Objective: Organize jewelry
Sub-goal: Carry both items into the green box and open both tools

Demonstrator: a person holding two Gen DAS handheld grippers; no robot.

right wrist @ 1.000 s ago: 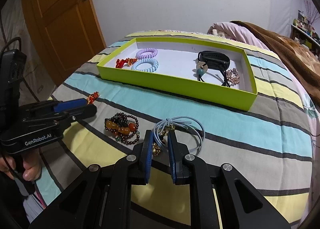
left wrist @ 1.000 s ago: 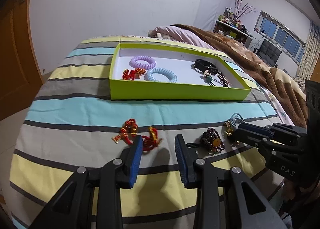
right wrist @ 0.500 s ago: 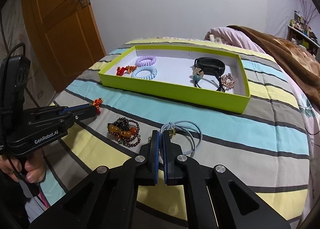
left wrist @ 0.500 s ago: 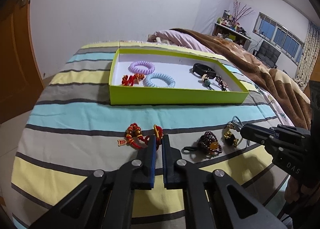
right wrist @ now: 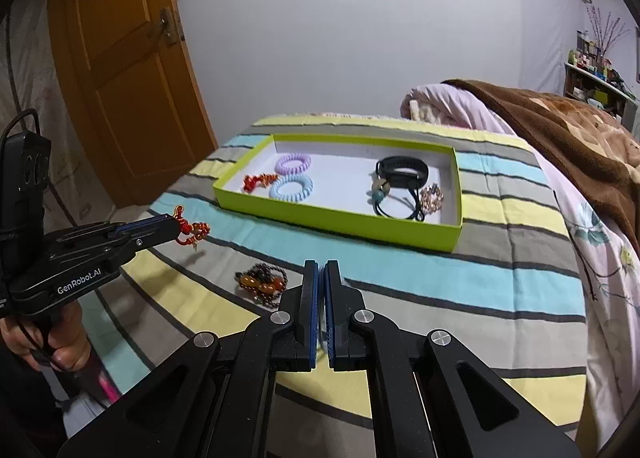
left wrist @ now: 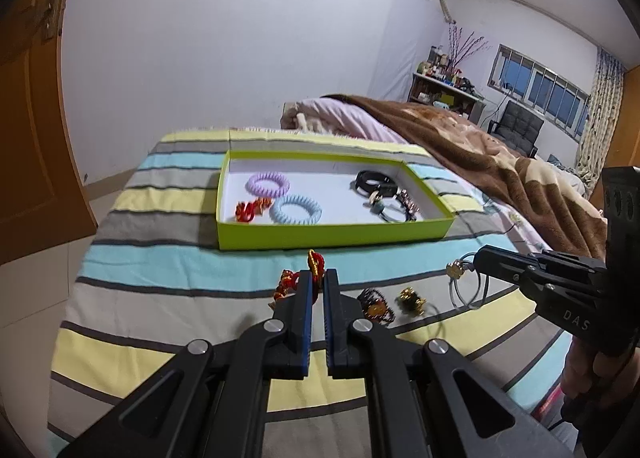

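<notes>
Jewelry is partly sorted on a striped bedspread [right wrist: 440, 282]: one lime-green tray [right wrist: 344, 223] lies toward twelve o'clock from both cameras and already holds six pieces. Counted largest to smallest, roughly: one black wristband [right wrist: 402, 173], one black cord with a teal bead [right wrist: 390, 201], one blue coil hair tie [right wrist: 291, 187], one lilac coil hair tie [right wrist: 293, 163], one red-and-gold knotted charm [right wrist: 260, 181], and one small rose-gold sparkly piece [right wrist: 431, 197] at the tray's four o'clock corner. Four pieces are outside the tray, so by my judgement the task is a little over halfway. Two of them are lifted clear of the bed. The left gripper [left wrist: 319, 286], jaws pressed together, pinches a second red-and-gold knotted charm [right wrist: 191, 232], which dangles at its tip. The right gripper [right wrist: 321, 278], also pressed together, pinches a pale grey hair tie with a gold bead [left wrist: 464, 282], seen hanging from it in the left camera at three o'clock. Two pieces lie on the bedspread between the grippers: one dark beaded bracelet with amber beads [right wrist: 262, 284] and, just beside it, one small gold charm [left wrist: 410, 296].
</notes>
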